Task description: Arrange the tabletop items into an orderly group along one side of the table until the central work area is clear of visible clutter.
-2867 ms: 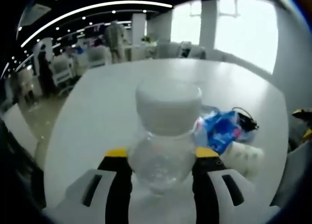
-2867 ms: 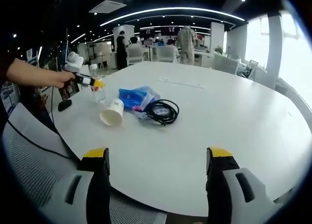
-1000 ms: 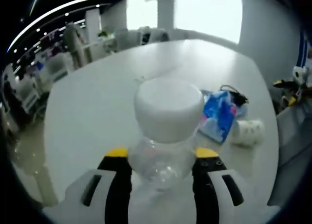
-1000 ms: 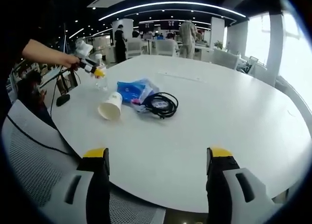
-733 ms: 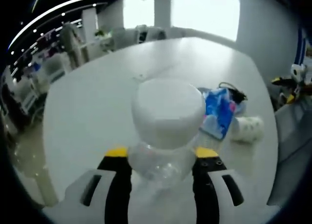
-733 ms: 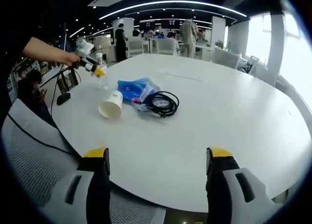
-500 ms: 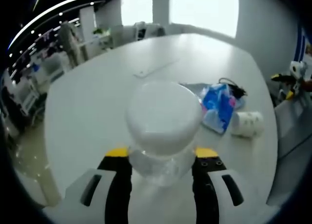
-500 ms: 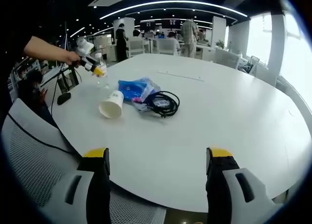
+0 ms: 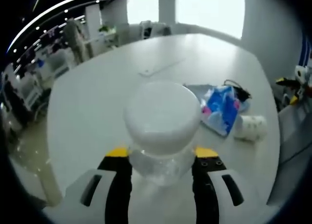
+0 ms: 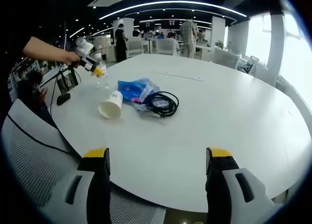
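I'm carrying the bottle [image 9: 161, 131] clamped in the left gripper [image 9: 161, 160] above the counter [image 10: 234, 116] edge, right gripper [image 10: 158, 160] idling open; next I'm setting it beside the cup [image 10: 111, 105].

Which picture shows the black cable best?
The right gripper view. There the black cable lies coiled in full sight on the table, beside the blue packet. In the left gripper view the cable is a small dark bit peeking from behind the packet.
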Tool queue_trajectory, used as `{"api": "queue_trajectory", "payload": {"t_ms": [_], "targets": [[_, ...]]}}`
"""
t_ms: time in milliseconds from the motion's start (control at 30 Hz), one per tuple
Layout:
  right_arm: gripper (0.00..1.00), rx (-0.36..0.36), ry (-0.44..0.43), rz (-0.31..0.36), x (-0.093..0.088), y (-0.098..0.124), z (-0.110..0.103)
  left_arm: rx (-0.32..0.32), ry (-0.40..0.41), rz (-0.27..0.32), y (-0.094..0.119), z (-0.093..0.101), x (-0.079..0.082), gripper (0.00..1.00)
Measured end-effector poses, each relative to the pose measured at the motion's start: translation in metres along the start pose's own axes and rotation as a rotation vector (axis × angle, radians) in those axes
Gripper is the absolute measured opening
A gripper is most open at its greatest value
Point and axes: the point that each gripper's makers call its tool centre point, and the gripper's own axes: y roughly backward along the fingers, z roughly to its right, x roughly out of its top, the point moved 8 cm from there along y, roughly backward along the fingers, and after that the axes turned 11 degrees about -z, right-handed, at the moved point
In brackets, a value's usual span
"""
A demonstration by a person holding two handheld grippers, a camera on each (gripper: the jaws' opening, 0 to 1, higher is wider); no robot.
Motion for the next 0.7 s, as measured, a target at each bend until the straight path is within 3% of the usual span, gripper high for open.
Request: {"api": "queue_trajectory", "payload": {"t_ms": [367, 700], "targets": [[0.80, 0.006, -0.007, 0.017, 0.002, 0.001, 0.000, 0.024, -0.014, -0.006, 0.000, 0.001, 0.001, 0.46], [0.81, 0.016, -0.017, 0.050, 0.005, 0.003, -0.001, 0.037, -0.016, 0.025, 0.012, 0.004, 0.004, 0.57]]}}
